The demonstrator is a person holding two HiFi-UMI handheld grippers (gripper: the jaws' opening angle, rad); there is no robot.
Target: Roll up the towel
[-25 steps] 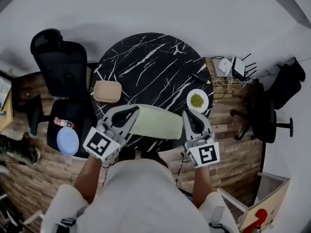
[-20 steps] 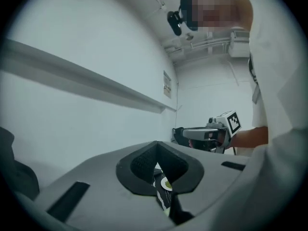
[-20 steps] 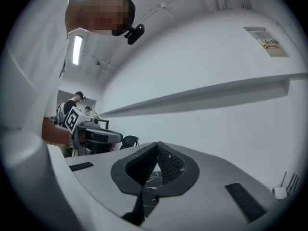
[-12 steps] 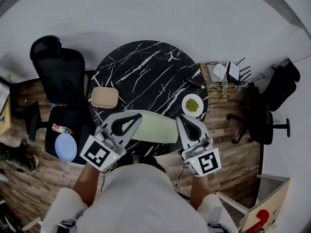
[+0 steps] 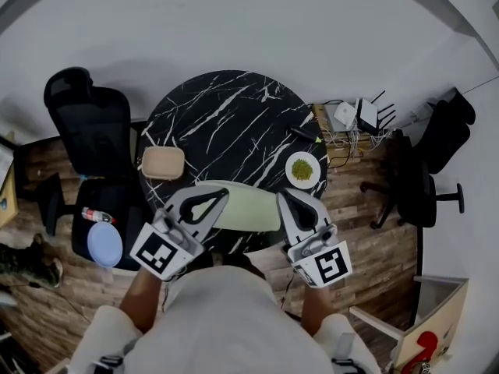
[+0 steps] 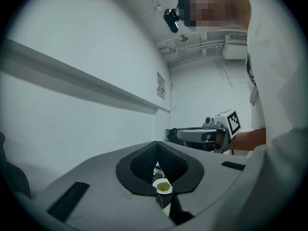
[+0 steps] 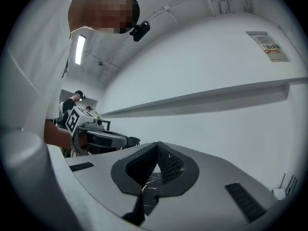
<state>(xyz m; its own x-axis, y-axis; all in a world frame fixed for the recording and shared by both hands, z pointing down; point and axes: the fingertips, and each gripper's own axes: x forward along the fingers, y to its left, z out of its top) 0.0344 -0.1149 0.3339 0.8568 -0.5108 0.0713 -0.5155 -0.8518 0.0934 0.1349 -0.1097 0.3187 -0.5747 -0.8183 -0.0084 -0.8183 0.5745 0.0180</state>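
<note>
bench (image 5: 234,115): round, black with white veins, dead centre of the head view, and the marker for everything else here.
towel (image 5: 245,207): pale green oblong lying along the bench's near edge, right in front of the person (image 5: 218,318).
left tool (image 5: 224,193): held over the bench's near-left edge, tip at the towel's left end; jaws pressed together, and its own view shows nothing pinched between them.
right tool (image 5: 283,195): over the bench's near-right edge, tip at the towel's right end; jaws pressed together too, nothing caught in them.
contact: from above, both tips overlap the towel's ends, but whether either one touches it cannot be told.
plate (image 5: 289,170): white with a green heap, on the bench's right edge; it peeks through the gap under the left tool's jaws in the left gripper view.
box (image 5: 162,163): tan with rounded corners, on the bench's left edge.
chair (image 5: 86,123): black, just beside the bench on the left.
disc (image 5: 105,244): blue, off the bench to the near left.
router (image 5: 360,116): white, past the bench's right edge, among cables.
</note>
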